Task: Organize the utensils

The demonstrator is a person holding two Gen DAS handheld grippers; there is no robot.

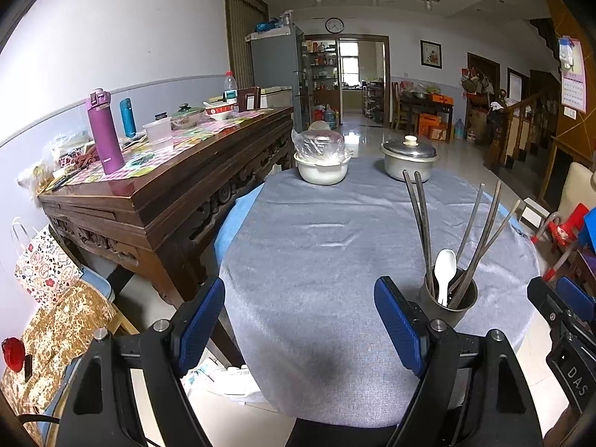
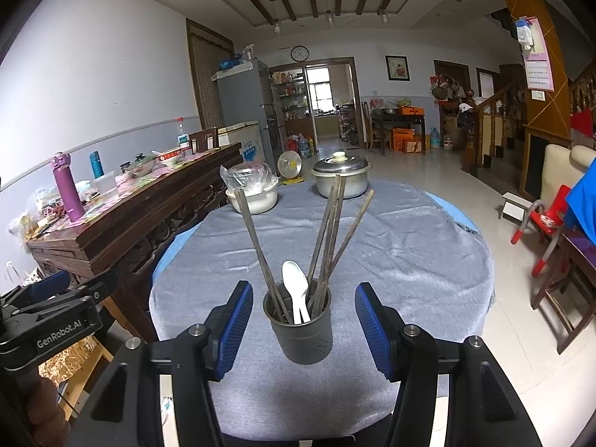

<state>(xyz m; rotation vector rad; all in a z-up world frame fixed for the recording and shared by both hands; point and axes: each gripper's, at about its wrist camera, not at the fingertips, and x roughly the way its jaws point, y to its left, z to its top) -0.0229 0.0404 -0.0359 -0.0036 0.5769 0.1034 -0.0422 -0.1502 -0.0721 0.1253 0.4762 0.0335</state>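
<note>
With chopsticks and white spoon upright in grey cup at table's 6 o'clock edge, right gripper jaws apart straddling cup, untouched; left gripper apart, empty, cup at its 2 o'clock; sorting looks done

a dark metal cup stands upright on the grey cloth near the table's front edge. inside it, a white spoon stands bowl-up among long dark chopsticks fanning outward.
</note>
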